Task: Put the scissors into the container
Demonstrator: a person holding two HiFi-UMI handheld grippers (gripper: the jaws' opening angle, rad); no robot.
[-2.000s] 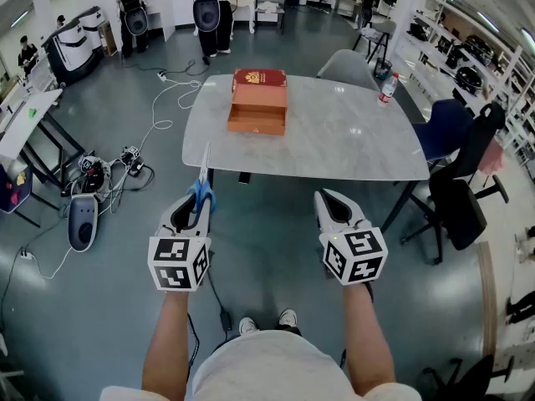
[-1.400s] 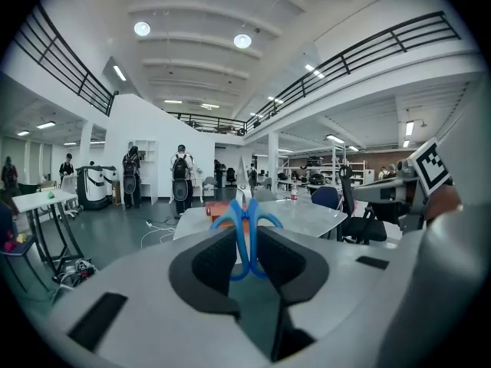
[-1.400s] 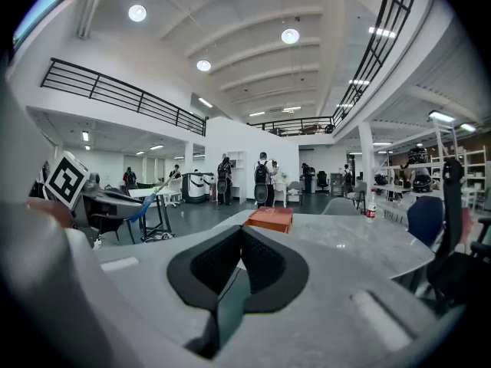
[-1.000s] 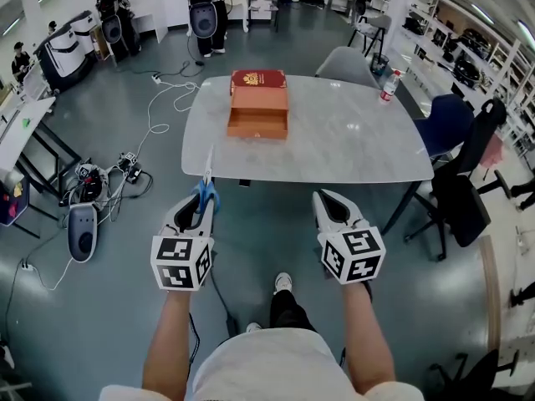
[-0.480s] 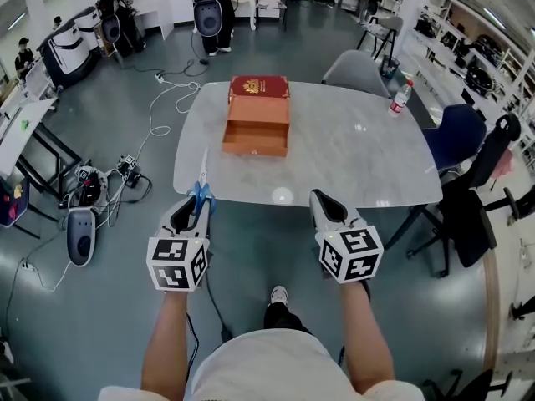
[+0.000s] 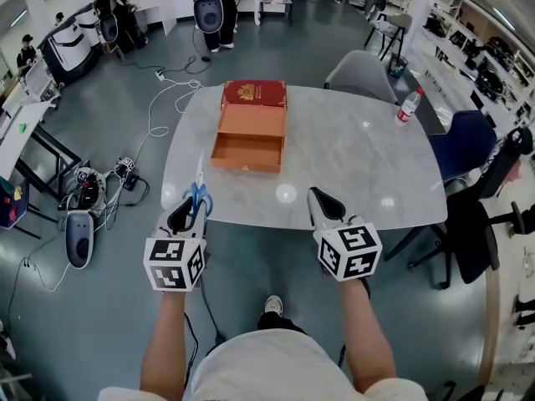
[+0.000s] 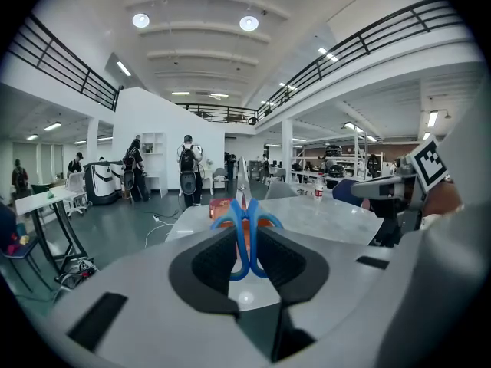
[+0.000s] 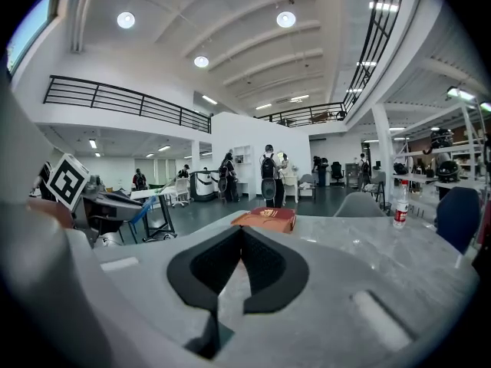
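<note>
Down to the left of our left tool, a tangle of cables (image 6: 125,167) lies on the grey floor. Our left tool (image 6: 189,212) is clamped on the scissors (image 6: 199,189). Its jaws pinch the blue handles between them, and the closed blades stick out forward past the jaw tips, over the near left edge of the surface (image 6: 351,161). In the left gripper view the handle loops stand upright in the gap between the jaws, with the blades rising above them.

Ahead of that tool and a little to its right, well apart from the blade tips, the container (image 6: 248,140) sits on the surface. It is an open orange box, and a dark red lid (image 6: 254,93) lies against its far side. The scissors are outside it.

Our right tool (image 6: 322,203) is held level with the left one at the near edge of the surface. Its jaws meet with nothing between them. Bare marble lies straight ahead of it. Far ahead and to its right, a water bottle (image 6: 407,107) stands upright near the far right edge, and a grey chair (image 6: 359,72) stands just beyond the surface.
</note>
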